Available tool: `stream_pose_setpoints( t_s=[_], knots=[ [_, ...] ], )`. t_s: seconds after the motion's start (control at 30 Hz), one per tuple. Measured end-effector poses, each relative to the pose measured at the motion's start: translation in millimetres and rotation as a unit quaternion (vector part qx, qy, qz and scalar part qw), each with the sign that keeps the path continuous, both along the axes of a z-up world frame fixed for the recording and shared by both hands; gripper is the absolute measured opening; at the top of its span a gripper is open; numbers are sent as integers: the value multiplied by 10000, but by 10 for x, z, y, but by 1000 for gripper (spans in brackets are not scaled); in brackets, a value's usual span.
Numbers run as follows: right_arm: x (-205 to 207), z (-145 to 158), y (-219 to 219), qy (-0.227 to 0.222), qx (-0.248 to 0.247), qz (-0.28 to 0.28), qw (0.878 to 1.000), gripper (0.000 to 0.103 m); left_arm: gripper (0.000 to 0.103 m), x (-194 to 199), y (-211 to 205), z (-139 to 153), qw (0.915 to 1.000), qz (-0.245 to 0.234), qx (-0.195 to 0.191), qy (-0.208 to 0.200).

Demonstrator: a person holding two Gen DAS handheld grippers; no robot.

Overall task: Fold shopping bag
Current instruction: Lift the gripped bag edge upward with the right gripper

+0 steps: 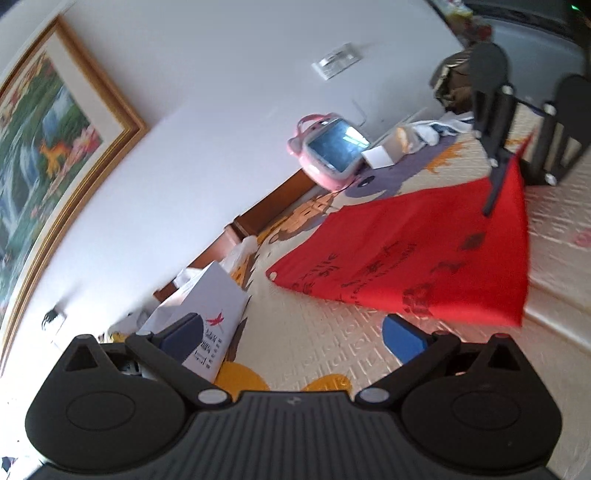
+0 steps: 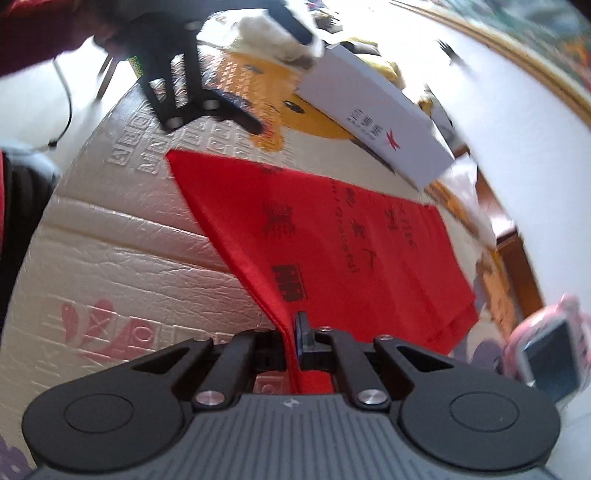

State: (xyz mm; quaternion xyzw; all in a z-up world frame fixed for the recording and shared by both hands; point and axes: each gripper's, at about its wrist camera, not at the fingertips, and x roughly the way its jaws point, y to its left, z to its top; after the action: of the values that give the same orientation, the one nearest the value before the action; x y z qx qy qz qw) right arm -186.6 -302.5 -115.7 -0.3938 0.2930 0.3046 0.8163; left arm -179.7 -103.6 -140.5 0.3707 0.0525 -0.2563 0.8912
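Pinched between the pressed-together jaws of the right gripper [image 2: 295, 343], one corner of the red shopping bag [image 2: 332, 240] lifts off the embossed play mat [image 2: 122, 236], while the left gripper [image 1: 295, 332] hovers spread and empty nearby.

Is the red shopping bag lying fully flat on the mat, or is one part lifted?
One corner is lifted. The right gripper is shut on the red shopping bag, pulling its edge up; the rest lies spread on the mat.

Each tool is black with a ribbed grey base, round discs either side, silver screws and blue pads [image 1: 402, 338]. The person wears a dark red sleeve [image 2: 33, 29].
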Motion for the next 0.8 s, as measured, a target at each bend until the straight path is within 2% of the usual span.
stream_pose_setpoints(
  t_s=[0.07, 0.13, 0.23, 0.33, 0.4, 0.47, 0.53, 0.63, 0.7, 0.8],
  knots=[
    [37, -24, 0, 14, 167, -52, 9998, 4, 103, -14, -21, -21, 9999, -77, 32, -84],
    [63, -11, -1, 11, 339, -125, 9993, 4, 103, -53, -72, -62, 9992, -161, 154, -344],
    [-18, 27, 12, 29, 503, -184, 9986, 4, 103, -117, -156, -156, 9946, -145, 445, -931],
    [-46, 35, -1, 52, 496, -248, 9984, 5, 103, -152, -218, -293, 9893, -227, 747, -1230],
    [-29, 18, 0, 73, 500, -295, 9983, 5, 103, -167, -237, -331, 9886, -274, 755, -1275],
    [-30, 13, 4, 76, 509, -325, 9981, 6, 103, -177, -220, -307, 9903, -364, 646, -1174],
    [-33, 16, 8, 74, 531, -363, 9979, 6, 103, -198, -150, -218, 9939, -583, 397, -850],
    [-37, 18, 17, 84, 528, -403, 9978, 8, 103, -236, -9, -50, 9922, -1236, 138, -115],
    [-29, 25, 25, 115, 529, -440, 9976, 8, 103, -300, 25, -25, 9867, -1587, 361, -24],
    [1, 44, -5, 223, 655, -509, 9963, 8, 103, -367, 9, -56, 9806, -1832, 700, -52]
  ],
)
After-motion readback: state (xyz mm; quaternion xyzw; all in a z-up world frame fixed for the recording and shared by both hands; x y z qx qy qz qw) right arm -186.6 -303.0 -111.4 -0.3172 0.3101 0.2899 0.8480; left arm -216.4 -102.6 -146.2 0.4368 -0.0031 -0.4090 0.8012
